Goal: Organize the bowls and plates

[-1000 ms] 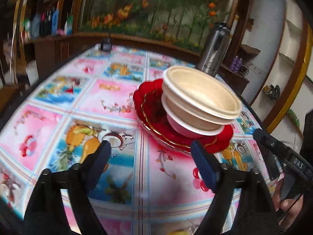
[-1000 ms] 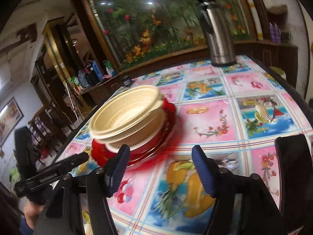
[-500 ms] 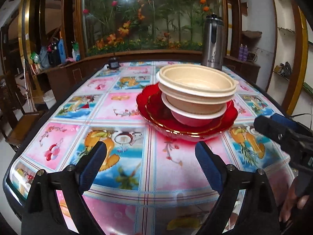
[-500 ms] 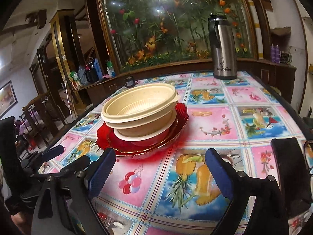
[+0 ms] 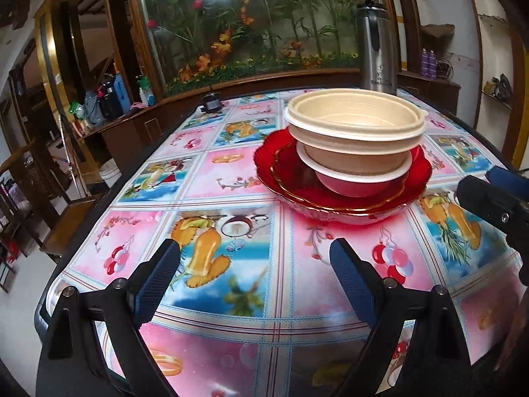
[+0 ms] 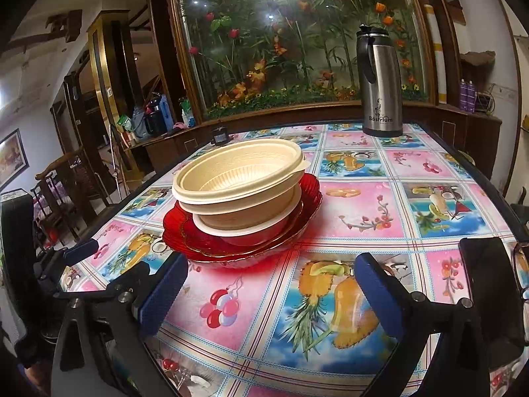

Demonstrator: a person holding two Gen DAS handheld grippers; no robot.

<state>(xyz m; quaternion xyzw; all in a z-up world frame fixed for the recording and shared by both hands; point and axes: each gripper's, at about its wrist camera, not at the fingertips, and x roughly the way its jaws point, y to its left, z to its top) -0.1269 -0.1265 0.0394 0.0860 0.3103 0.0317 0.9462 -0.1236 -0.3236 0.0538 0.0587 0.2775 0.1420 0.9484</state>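
A stack stands mid-table: two nested cream bowls (image 5: 353,122) in a white-rimmed red bowl (image 5: 353,183), all on stacked red glass plates (image 5: 277,168) with gold edges. My left gripper (image 5: 253,251) hovers open over the tablecloth, short of the stack and slightly to its left, nothing between its pads. In the right wrist view the cream bowls (image 6: 238,172) and red plates (image 6: 310,198) lie ahead and to the left. My right gripper (image 6: 271,264) is near the plates' front edge, its jaws opening and empty.
A steel flask (image 6: 380,82) stands at the table's far right. A small black object (image 6: 220,134) sits at the far edge. A dark flat item (image 6: 489,284) lies near my right gripper. Wooden chairs (image 6: 62,178) stand left of the patterned table (image 5: 231,185).
Both grippers' jaws have spread wider, the right one more. Both views have rolled level and drawn back slightly from the stack. The bowls and plates have not moved.
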